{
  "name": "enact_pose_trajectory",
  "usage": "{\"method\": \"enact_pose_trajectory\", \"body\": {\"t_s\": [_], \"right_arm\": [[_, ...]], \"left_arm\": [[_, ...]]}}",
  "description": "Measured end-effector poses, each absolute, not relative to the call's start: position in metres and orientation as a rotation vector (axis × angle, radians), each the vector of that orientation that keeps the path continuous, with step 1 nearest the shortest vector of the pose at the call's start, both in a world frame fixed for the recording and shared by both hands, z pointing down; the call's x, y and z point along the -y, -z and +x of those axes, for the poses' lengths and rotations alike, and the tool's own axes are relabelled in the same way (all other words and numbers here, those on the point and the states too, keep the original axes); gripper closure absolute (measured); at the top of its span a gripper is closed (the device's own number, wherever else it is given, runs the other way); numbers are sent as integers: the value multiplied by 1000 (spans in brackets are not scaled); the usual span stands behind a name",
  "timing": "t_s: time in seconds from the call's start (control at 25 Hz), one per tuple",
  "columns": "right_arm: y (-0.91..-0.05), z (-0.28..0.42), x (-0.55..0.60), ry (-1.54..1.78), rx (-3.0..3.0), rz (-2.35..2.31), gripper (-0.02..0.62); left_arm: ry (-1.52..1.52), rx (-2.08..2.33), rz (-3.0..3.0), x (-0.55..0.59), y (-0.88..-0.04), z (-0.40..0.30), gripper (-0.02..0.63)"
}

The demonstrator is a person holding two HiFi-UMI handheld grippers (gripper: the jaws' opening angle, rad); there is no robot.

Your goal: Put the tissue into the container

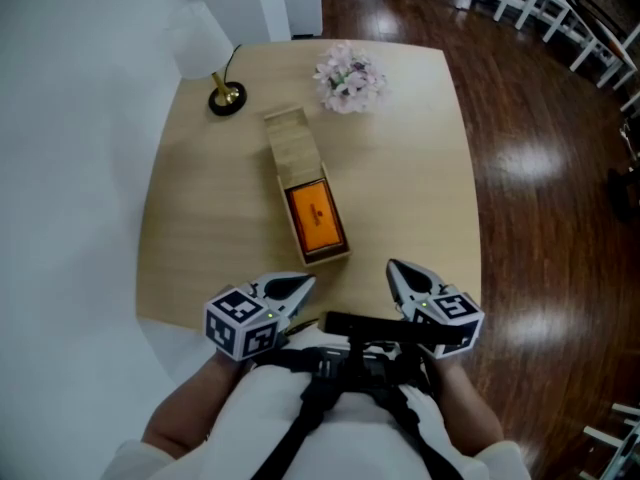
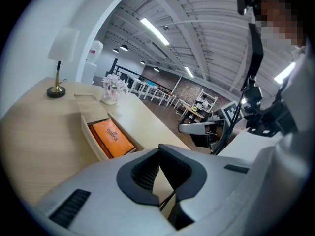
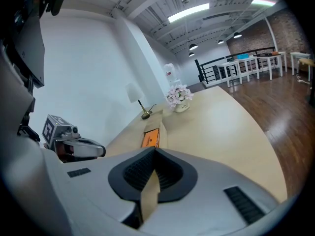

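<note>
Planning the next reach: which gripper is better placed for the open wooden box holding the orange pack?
Left, probably. The left gripper tip is close to the near end of the wooden box, where the orange pack lies; the right gripper sits farther off to the side. Both are shut.

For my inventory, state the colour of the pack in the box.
Pack: orange, best in head view.

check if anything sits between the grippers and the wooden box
Nothing visible does: only bare table lies between the left gripper, the right gripper and the box. The lamp and flowers stand beyond it. An orange pack already lies inside the box.
</note>
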State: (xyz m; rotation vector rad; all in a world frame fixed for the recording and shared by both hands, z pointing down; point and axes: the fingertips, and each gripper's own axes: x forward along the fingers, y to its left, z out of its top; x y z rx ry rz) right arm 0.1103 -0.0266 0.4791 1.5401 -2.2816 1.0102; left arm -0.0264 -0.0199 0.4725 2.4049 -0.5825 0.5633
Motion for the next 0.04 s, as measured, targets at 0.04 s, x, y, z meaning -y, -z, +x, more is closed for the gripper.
{"method": "enact_pose_trajectory", "body": {"t_s": [0.04], "right_arm": [[-479,110,27,-1008,2281,1538,595]], "left_arm": [[-563,583,2406,20,-472,-26,606]]}}
